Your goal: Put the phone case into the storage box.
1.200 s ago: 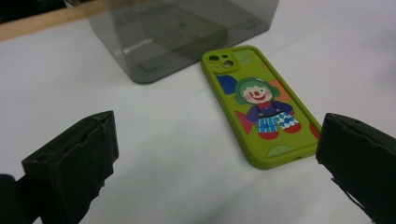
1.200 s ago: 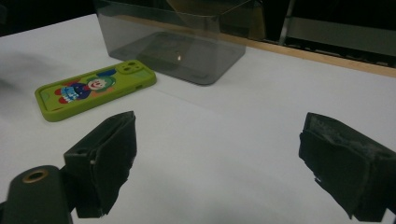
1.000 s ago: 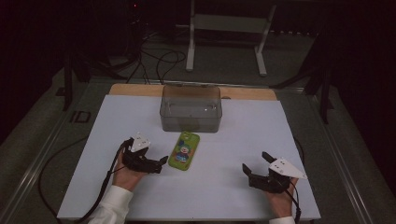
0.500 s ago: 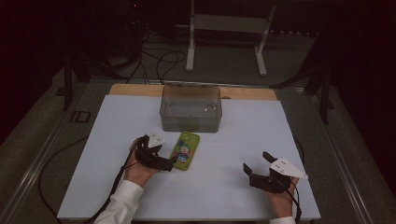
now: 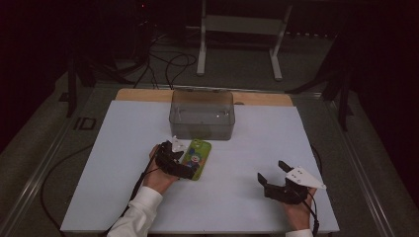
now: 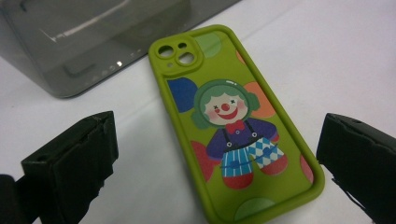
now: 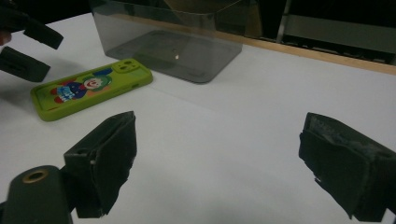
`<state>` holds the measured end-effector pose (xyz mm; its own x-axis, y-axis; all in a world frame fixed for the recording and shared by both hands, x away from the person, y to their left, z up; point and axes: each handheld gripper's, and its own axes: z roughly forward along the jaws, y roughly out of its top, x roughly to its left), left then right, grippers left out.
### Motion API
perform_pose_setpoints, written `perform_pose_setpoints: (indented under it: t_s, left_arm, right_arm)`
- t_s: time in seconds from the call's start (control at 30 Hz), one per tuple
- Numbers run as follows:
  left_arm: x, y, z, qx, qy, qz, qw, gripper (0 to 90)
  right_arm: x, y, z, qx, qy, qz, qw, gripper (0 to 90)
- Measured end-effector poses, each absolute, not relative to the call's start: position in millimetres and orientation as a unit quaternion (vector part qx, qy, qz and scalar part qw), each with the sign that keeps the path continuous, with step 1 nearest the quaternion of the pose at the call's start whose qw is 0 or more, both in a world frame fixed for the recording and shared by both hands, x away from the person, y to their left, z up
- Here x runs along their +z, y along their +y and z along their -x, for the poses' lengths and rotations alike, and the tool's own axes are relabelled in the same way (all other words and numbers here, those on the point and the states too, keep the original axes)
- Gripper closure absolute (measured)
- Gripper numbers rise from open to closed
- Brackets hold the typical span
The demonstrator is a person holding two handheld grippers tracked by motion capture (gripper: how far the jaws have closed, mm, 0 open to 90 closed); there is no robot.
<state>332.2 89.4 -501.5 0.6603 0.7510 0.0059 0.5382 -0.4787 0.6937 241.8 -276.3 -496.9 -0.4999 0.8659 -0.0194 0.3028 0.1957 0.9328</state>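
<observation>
A lime-green phone [image 5: 197, 155] with a clown picture lies flat on the white board, just in front of the clear box. My left gripper [image 5: 182, 162] is open at the phone's near-left side. In the left gripper view the phone [image 6: 229, 126] lies between the two spread jaws of the left gripper [image 6: 217, 135], and neither jaw touches it. My right gripper [image 5: 271, 172] stands open near the front right with nothing between its fingers. In the right gripper view, beyond the right gripper [image 7: 218, 126], the phone [image 7: 88, 88] lies far left with the left gripper [image 7: 28, 44] beside it.
An empty clear grey plastic box [image 5: 201, 114] stands at the middle back of the white board [image 5: 123, 143]; it is also in the gripper views [image 6: 70, 42] [image 7: 177, 42]. A wooden strip [image 5: 262, 98] runs along the back edge. A white stand [image 5: 237, 29] and cables lie beyond the table.
My left gripper has moved right and forward to the phone, and its open jaws now stand on either side of it. The right gripper and the phone have not moved.
</observation>
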Motion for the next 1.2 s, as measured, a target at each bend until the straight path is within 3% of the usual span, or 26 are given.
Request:
perform_pose_setpoints:
  t_s: [0.4, 0.93, 1.2]
  left_arm:
    - [-507, 73, -340, 0.15, 0.387, -0.851, 0.321, 0.0]
    - [-523, 53, -350, 0.131, 0.408, -0.869, 0.249, 0.0]
    - [-522, 51, -353, 0.108, 0.427, -0.867, 0.233, 4.9]
  right_arm:
    - [-497, -276, -242, 0.485, 0.718, -0.407, 0.289, 11.2]
    - [-497, -276, -242, 0.485, 0.718, -0.408, 0.288, 11.2]
    - [-498, -275, -242, 0.483, 0.719, -0.408, 0.288, 11.2]
